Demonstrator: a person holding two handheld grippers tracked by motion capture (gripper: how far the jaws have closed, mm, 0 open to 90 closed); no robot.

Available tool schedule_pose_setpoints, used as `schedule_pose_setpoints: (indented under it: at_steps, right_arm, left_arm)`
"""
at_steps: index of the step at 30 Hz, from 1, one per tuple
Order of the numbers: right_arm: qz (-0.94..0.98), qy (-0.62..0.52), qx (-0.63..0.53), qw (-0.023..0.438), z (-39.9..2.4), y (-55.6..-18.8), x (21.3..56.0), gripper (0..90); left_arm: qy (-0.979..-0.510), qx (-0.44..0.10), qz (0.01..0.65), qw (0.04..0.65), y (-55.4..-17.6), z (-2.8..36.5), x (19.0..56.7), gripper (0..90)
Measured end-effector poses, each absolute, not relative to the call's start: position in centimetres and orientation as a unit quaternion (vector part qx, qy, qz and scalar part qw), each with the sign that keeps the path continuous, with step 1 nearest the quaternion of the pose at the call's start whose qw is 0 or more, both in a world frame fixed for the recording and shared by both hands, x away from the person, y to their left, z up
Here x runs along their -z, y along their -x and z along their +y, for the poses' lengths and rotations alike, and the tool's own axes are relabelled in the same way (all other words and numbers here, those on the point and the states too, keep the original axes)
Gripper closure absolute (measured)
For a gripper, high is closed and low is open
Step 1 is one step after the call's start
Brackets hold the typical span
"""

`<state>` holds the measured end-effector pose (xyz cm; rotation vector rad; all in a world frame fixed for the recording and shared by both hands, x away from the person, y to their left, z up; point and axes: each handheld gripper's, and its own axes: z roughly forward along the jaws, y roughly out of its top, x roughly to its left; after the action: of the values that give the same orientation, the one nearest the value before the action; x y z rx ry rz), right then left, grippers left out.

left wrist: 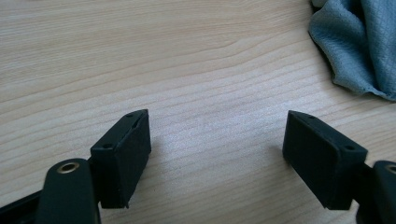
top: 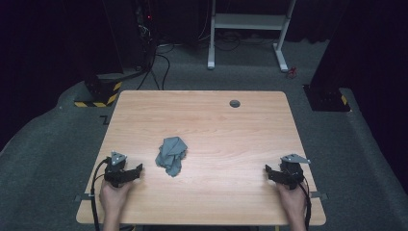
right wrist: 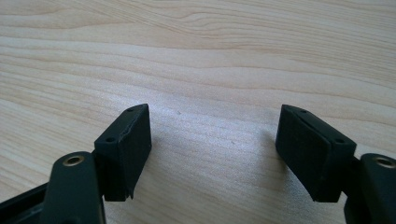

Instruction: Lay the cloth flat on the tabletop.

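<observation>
Left gripper (top: pixel 139 170) sits lower left of the high view, on the table (top: pixel 202 115) near its front edge, jaws spread wide with nothing between them, only bare wood in the gap in its own view (left wrist: pixel 217 154). Right gripper (top: pixel 267 171) is lower right of the high view, jaws just as wide and holding nothing, bare wood grain between them (right wrist: pixel 215 151). Both point in toward the middle of the table. The grey cloth (top: pixel 171 155) lies crumpled in a heap left of centre in the high view, up and to the right of the left gripper's tips, near but not touching. In the left gripper view a corner of the cloth (left wrist: pixel 359 46) sits at the upper right of the frame, beyond the right-hand jaw, so the jaws aim past it, not at it. The heap's long axis runs roughly top to bottom in the high view, slightly slanted, with a narrower tail toward the lower edge. The left hand (top: pixel 114 196) is clearly nearer; the right hand (top: pixel 292 199) is well apart from it across the table. Likely next move: left gripper swings right and forward to the near edge of the cloth.
</observation>
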<state>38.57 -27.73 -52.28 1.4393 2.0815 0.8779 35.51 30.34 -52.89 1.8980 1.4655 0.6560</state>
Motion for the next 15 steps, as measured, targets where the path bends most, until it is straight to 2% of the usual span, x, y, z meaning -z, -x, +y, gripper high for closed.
schedule_pose_setpoints:
  at_steps: [15]
  right_arm:
    - [0.756, -0.524, -0.319, 0.228, -27.73, -38.43, 52.26, 26.7]
  left_arm:
    - [-0.734, -0.239, 0.548, 0.323, -35.68, 30.10, 52.93, 15.8]
